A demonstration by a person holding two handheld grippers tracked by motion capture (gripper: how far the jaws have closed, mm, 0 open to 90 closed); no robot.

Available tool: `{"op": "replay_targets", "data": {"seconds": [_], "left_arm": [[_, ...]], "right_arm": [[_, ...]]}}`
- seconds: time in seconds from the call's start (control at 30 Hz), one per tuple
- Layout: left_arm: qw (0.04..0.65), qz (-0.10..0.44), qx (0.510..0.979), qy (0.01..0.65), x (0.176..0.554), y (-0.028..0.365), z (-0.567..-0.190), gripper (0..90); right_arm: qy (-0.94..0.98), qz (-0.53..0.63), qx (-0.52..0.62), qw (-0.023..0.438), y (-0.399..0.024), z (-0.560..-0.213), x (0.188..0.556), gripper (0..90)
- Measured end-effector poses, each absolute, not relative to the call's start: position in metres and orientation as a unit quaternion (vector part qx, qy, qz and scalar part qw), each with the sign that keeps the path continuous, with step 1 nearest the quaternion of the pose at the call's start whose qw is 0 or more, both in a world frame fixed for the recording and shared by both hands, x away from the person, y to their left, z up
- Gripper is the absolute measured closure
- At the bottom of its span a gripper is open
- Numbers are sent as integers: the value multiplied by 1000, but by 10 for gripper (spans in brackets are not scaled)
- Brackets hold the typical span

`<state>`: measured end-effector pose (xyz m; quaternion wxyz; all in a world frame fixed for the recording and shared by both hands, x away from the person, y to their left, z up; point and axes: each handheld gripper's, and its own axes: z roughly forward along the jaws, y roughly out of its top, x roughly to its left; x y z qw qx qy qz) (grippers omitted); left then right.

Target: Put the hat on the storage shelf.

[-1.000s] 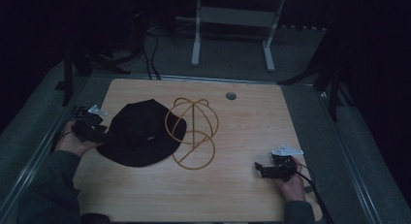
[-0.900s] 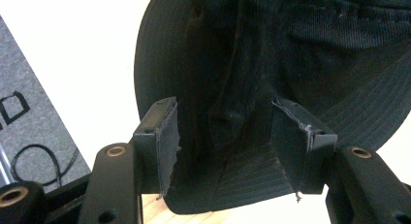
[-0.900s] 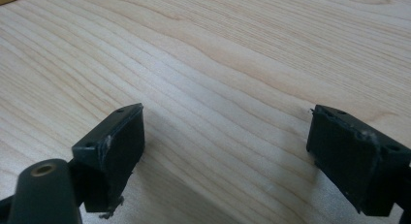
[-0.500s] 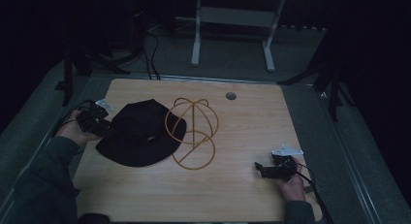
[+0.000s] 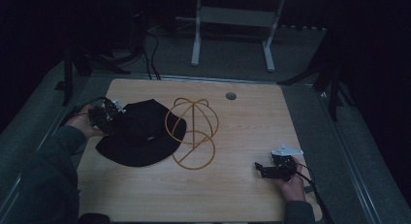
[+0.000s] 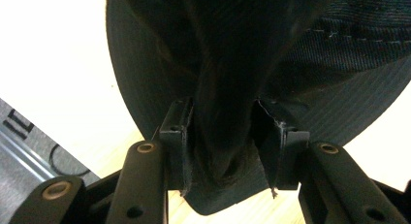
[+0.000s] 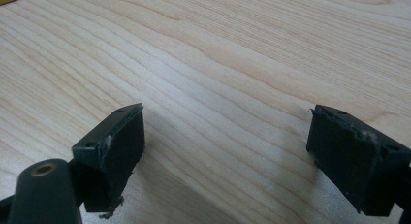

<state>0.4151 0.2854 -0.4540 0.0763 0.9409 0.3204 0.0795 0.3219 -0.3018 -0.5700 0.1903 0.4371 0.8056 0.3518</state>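
A black bucket hat [image 5: 140,136] lies on the left half of the wooden table [image 5: 242,127]. My left gripper [image 5: 107,115] is at the hat's upper left brim and is shut on a bunched fold of the hat [image 6: 228,88], which fills the gap between its jaws. A golden wire hat frame [image 5: 193,132] rests beside the hat, touching its right brim. My right gripper [image 5: 264,169] rests low over bare wood at the table's front right, open, with nothing between its fingers [image 7: 114,151].
A round grommet hole [image 5: 231,95] sits near the table's far edge. Beyond the table stand white frame legs [image 5: 196,35] and dark stands on a grey floor. Cables [image 5: 154,49] run at the back left.
My left gripper has moved away from me along the hat's left brim, from the near-left side to the upper left. The right gripper has stayed in place.
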Motion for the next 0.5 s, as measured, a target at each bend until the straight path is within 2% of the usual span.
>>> {"op": "replay_targets", "data": {"seconds": [0.2,0.5], "left_arm": [[29,60,952,298,423,275,-456,614],[-7,56,959,276,425,264,-461,776]], "right_arm": [[806,352,437,190,-302,-570,322,135],[806,352,437,190,-302,-570,322,135]]}}
